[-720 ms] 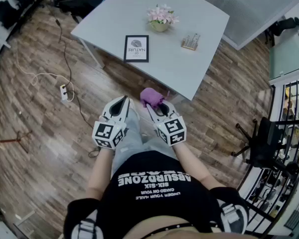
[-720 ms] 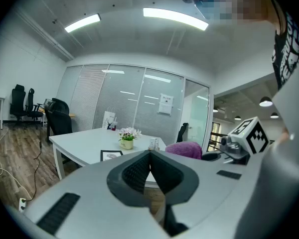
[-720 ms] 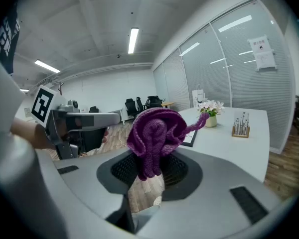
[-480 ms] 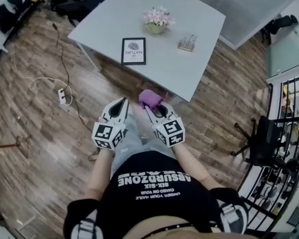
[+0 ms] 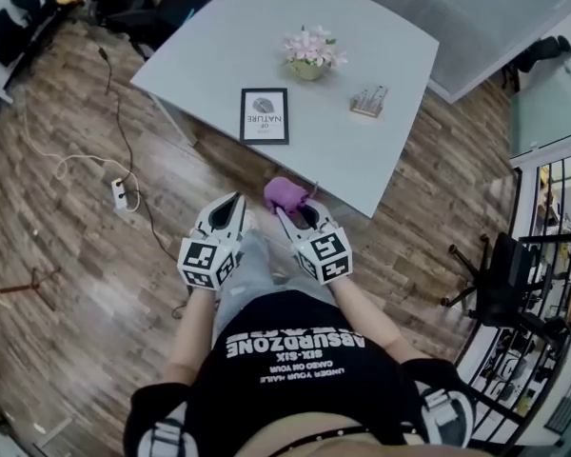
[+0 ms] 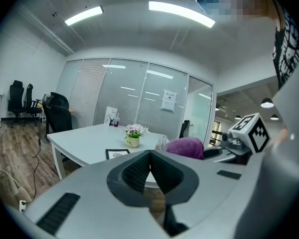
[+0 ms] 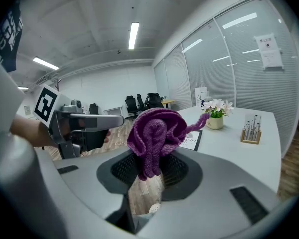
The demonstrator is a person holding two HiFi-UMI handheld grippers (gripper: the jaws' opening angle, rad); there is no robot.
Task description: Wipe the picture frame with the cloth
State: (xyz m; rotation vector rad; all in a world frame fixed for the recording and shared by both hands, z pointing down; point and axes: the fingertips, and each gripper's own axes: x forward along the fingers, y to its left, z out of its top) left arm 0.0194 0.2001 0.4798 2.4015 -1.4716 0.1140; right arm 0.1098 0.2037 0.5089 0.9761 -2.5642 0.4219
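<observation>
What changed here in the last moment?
The table with the picture frame sits slightly nearer the grippers; the person seems to have edged toward it. The right gripper still clamps the purple cloth; the left gripper stays shut and empty.

place: office | glass partition walls with blinds (image 6: 119, 96), middle of left gripper view | black swivel chairs (image 6: 17, 101), far left | white meeting table (image 5: 219, 46), top of head view | ceiling strip lights (image 6: 179, 13), top

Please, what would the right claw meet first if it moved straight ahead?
Probably the picture frame on the table, seen just behind the purple cloth the right claw grips; depth is unclear.
</observation>
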